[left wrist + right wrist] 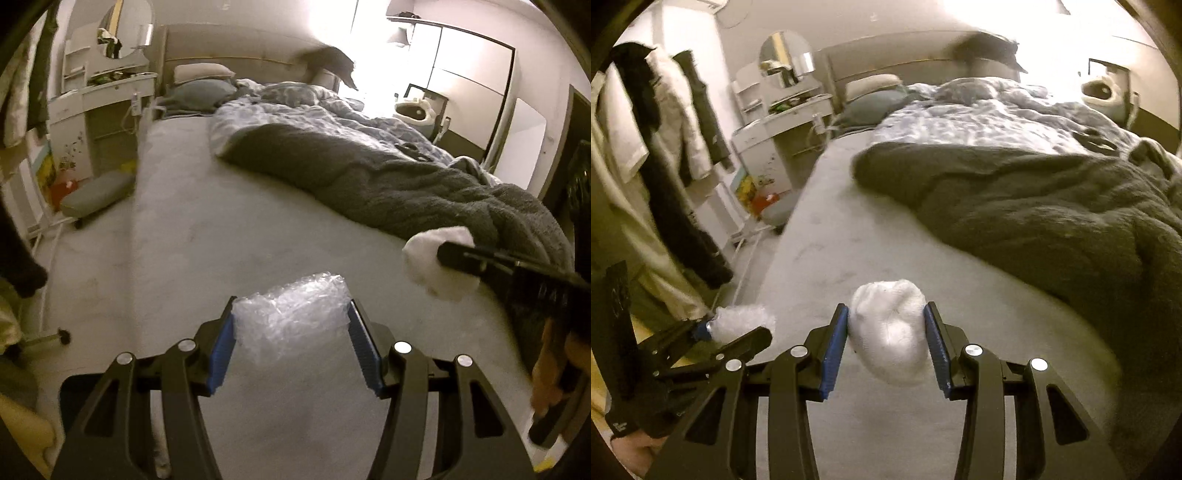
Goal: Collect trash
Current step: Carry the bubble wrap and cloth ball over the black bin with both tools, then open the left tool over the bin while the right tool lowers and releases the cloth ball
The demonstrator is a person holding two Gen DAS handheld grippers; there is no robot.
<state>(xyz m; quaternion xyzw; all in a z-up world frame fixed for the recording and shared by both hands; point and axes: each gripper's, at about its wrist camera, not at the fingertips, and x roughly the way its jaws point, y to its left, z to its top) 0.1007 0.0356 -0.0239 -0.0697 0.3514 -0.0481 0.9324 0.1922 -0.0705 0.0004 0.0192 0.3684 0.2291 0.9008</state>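
Note:
My left gripper (291,314) is shut on a crumpled wad of clear bubble wrap (291,314) and holds it above the grey bed sheet (221,240). My right gripper (886,321) is shut on a balled white sock-like cloth (890,332), also above the sheet. In the left wrist view the right gripper (458,258) shows at the right edge with the white cloth (424,254) in it. In the right wrist view the left gripper (713,328) shows at the lower left with the bubble wrap (742,321).
A rumpled dark grey blanket (406,184) and a pale blue duvet (295,107) cover the right half of the bed. Pillows (199,85) lie at the headboard. A white dresser with a mirror (110,88) stands left. Clothes (657,147) hang at the far left.

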